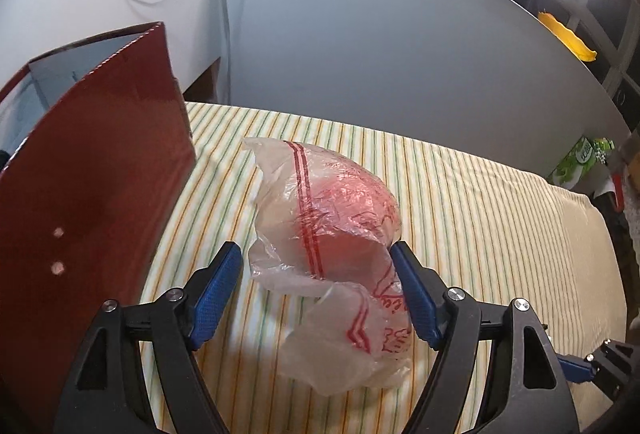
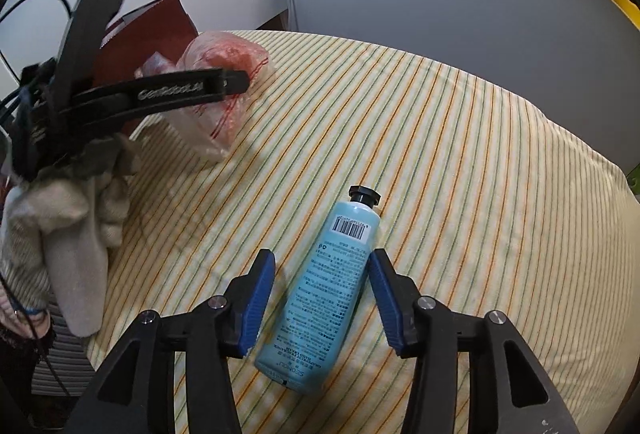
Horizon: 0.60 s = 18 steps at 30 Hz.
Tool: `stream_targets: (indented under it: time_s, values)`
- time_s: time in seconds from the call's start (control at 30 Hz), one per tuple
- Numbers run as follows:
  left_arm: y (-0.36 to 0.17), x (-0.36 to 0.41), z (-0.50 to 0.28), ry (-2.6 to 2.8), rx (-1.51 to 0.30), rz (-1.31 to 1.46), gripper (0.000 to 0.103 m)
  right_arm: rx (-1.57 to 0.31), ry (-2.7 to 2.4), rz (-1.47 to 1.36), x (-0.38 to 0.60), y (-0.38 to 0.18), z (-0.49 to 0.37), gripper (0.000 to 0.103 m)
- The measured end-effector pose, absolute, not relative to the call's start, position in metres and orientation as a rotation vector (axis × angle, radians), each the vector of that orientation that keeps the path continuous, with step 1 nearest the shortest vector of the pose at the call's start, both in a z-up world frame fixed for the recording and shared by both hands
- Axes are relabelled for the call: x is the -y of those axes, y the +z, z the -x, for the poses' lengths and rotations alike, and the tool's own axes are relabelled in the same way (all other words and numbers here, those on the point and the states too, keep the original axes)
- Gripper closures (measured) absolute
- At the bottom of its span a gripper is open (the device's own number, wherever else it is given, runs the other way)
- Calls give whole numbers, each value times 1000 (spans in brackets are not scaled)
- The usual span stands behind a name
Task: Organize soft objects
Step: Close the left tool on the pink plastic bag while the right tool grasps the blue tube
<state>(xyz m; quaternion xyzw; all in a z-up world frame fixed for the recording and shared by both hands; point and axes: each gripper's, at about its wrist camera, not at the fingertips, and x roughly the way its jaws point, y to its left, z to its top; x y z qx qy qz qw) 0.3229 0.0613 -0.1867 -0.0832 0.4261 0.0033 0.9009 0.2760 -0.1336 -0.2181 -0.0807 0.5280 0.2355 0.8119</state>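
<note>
A crumpled clear plastic bag (image 1: pixel 320 218) with red print and something pinkish-red inside lies on the striped cloth (image 1: pixel 480 213). My left gripper (image 1: pixel 316 262) is open wide around the bag's near end. Its right pad (image 1: pixel 412 294) is against the plastic and its left pad (image 1: pixel 216 294) is apart from it. In the right wrist view the same bag (image 2: pixel 224 81) lies behind the left gripper's black fingers (image 2: pixel 160 93). A light blue tube (image 2: pixel 332 290) with a black cap lies between the pads of my right gripper (image 2: pixel 322 266), which is open, with a gap at the left pad.
A dark red paper bag (image 1: pixel 100 173) stands open at the left, next to the plastic bag; it is also seen as the red bag (image 2: pixel 168 17). A gloved hand (image 2: pixel 72 226) holds the left gripper. Grey wall (image 1: pixel 360 33) with white cables behind. Cloth edge drops at right.
</note>
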Motion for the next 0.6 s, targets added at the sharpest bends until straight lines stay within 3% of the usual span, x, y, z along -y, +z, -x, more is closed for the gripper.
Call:
stream_targets:
  time_s: [0.13,0.27,0.6]
  values:
    - [-189,-60,-326,-13,-866,171,31,-1128,499,200,131,-218,-275,58]
    - [-189,-57,-323,-55,-857,168,57,-1124,488,243,127,-218,-268,62]
    - [-187,-64,-315,-74,-837,212,58,-1124,470,224,140,-212,-259,73]
